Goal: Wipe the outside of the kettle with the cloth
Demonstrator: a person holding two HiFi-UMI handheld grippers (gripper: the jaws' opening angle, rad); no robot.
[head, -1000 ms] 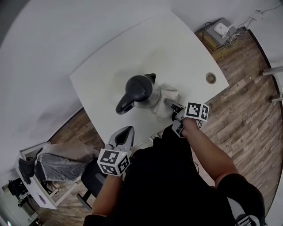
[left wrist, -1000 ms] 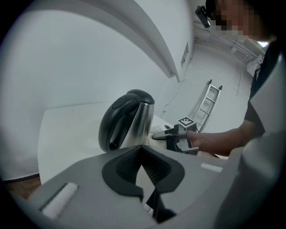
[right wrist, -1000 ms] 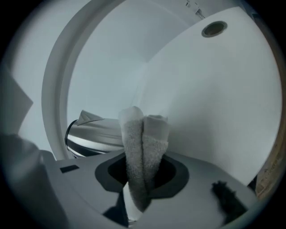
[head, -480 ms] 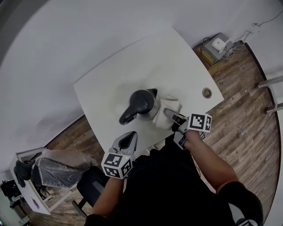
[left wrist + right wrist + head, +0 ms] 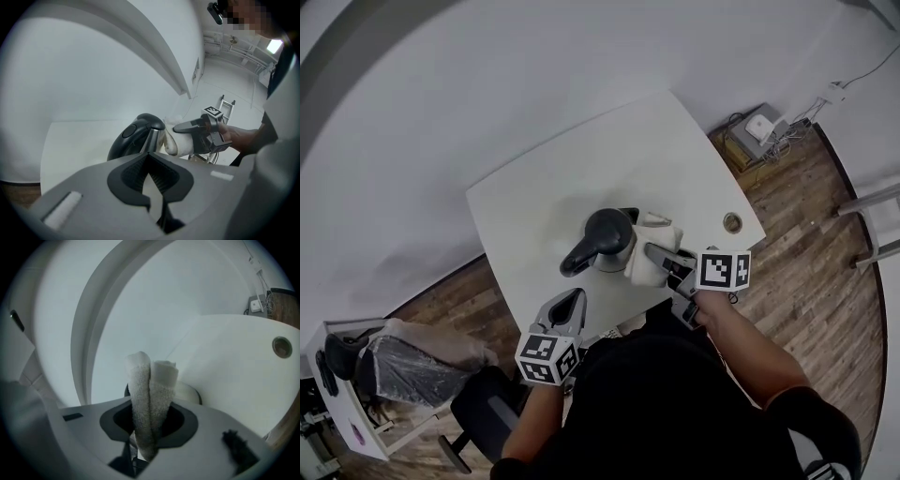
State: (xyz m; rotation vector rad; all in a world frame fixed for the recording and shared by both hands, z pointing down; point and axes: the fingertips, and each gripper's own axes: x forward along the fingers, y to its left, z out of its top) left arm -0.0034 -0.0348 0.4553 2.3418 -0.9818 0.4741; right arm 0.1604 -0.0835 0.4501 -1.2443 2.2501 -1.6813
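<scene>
**A:** What had changed since a second earlier?

**B:** The cloth [image 5: 652,251] had been bunched closer against the kettle [image 5: 607,236]. Earlier it lay more spread out beside it.

**A:** Where was the kettle?

**B:** It stood upright near the middle of the white bench [image 5: 534,192]. It had a dark lid and a metal body. Its dark handle pointed toward the person's left side.

**A:** And the cloth?

**B:** It was white and folded, and it was pressed on the kettle's right side. The right gripper [image 5: 660,254] was closed on it. In the right gripper view the cloth [image 5: 148,390] stood between the two jaws as two thick folds.

**A:** What about the left gripper [image 5: 567,302]?

**B:** It was over the near edge of the bench, apart from the kettle. In the left gripper view its jaws met at the tips with nothing between them. They pointed at the kettle [image 5: 138,136].

**A:** Was anything else on the bench?

**B:** A round cable hole [image 5: 731,222] was near the right corner. The wooden floor [image 5: 806,216] lay around the bench.
</scene>
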